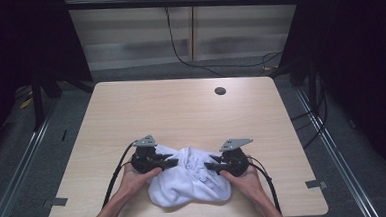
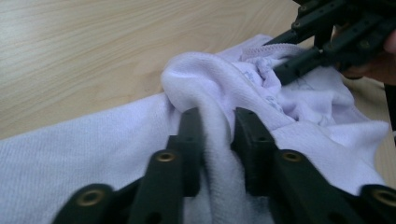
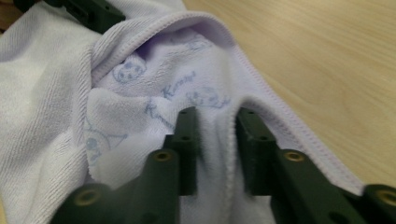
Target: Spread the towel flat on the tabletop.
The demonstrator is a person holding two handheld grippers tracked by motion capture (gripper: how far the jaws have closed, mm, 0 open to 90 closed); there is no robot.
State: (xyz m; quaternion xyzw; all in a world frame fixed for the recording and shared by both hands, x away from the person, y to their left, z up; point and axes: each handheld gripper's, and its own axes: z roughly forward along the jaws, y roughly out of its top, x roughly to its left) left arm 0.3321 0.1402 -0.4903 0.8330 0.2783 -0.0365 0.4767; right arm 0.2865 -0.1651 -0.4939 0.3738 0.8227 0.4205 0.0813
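Note:
A crumpled white towel [image 1: 187,181] with pale blue cartoon prints lies near the table's front edge, between my two hands. My left gripper [image 1: 170,163] sits at its left side, and in the left gripper view [image 2: 215,122] a raised fold of the towel [image 2: 205,88] is pinched between the black jaws. My right gripper [image 1: 210,166] is at the towel's right side. Its jaws [image 3: 215,122] clamp a ridge of the printed, hemmed cloth [image 3: 154,88]. The other gripper's jaws [image 2: 322,42] show at the top right of the left gripper view.
The light wooden table [image 1: 181,114] has a round cable hole [image 1: 220,91] toward its far right. A black cable [image 1: 178,49] hangs down behind the far edge. Dark drapes flank both sides, and the floor runs around the table.

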